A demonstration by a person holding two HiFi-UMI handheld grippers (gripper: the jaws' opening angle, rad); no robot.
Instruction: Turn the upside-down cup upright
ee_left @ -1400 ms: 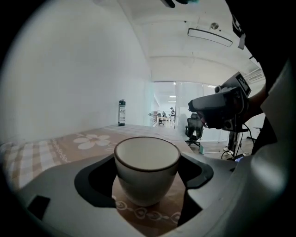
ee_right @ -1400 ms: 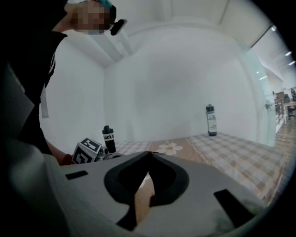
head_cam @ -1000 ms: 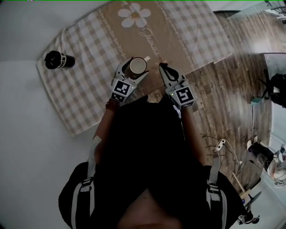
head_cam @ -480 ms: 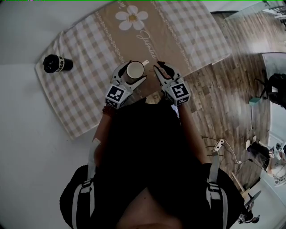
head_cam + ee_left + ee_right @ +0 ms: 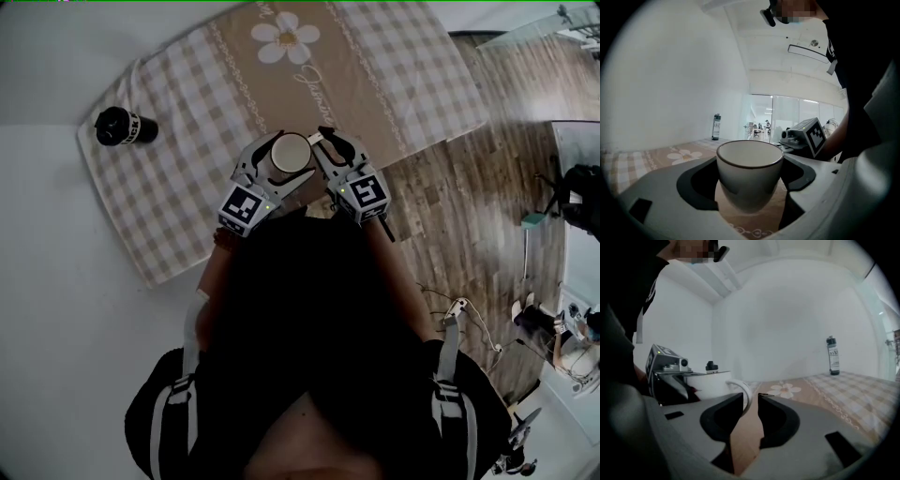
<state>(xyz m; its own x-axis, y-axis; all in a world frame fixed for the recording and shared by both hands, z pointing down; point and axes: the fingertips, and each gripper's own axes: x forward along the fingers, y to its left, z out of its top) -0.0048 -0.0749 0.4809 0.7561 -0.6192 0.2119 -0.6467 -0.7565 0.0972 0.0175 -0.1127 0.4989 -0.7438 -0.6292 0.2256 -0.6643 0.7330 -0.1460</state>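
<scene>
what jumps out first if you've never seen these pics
A white cup, mouth up, is gripped between the jaws of the left gripper over a beige checked cloth with a daisy print. The right gripper sits close beside it; its jaws have just been opening to a narrow gap, the cup's handle at their tips but not clamped. A black bottle stands alone near the cloth's far left corner.
</scene>
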